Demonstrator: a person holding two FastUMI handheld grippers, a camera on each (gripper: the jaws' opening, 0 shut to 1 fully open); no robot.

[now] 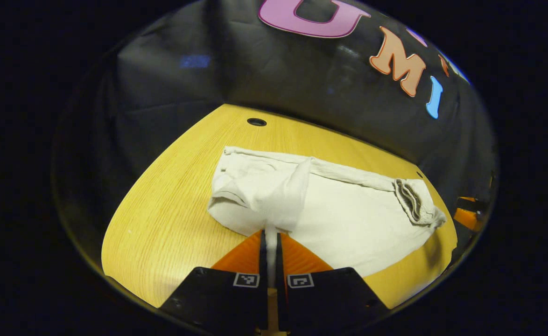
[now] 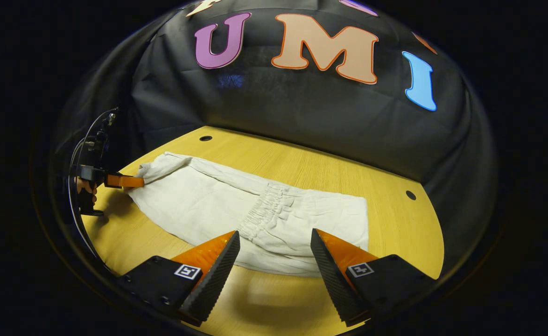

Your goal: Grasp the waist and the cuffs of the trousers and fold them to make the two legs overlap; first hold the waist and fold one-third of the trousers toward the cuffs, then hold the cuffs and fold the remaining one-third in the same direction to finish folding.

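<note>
Matt cloth trousers (image 2: pixel 218 200); wood-grain table (image 2: pixel 330 172).

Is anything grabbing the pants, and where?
The left gripper pinches the trousers at the cuff end. The right gripper is open, holding nothing.

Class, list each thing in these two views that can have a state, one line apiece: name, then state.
trousers: lying on the table, waist third already folded over toward the cuffs, cuff end lifted slightly
left gripper: shut on the trousers' cuff end
right gripper: open, fingers apart above the trousers' folded waist part, holding nothing
table: bearing the trousers
</note>
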